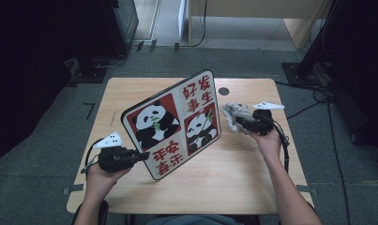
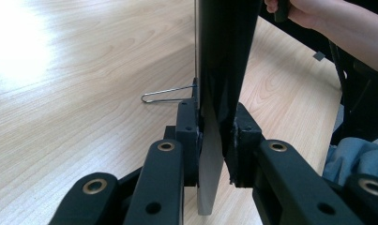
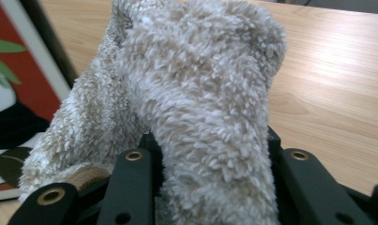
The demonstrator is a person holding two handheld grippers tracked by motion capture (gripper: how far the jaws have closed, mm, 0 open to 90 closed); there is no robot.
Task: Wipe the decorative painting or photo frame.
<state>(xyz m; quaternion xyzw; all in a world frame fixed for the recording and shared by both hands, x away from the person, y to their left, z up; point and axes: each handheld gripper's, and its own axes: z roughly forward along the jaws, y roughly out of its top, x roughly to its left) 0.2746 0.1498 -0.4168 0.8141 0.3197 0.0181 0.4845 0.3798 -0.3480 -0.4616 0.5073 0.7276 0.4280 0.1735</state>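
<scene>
A framed panda picture (image 1: pixel 175 124) with red panels and Chinese characters stands tilted over the wooden table (image 1: pixel 233 183). My left gripper (image 1: pixel 142 156) is shut on its lower left edge. In the left gripper view the black jaws clamp the picture's thin edge (image 2: pixel 215 140), and a wire stand (image 2: pixel 165 95) sticks out behind it. My right gripper (image 1: pixel 238 119) is shut on a fluffy beige cloth (image 1: pixel 234 112), held just right of the picture's right edge. In the right gripper view the cloth (image 3: pixel 196 103) bulges up between the jaws, with the picture's red panel (image 3: pixel 18 70) at the left.
A dark round hole (image 1: pixel 223 91) sits in the table near its far edge. Black stands and cables (image 1: pixel 313 65) lie on the grey floor beyond the table. The person's forearms come in from the near edge.
</scene>
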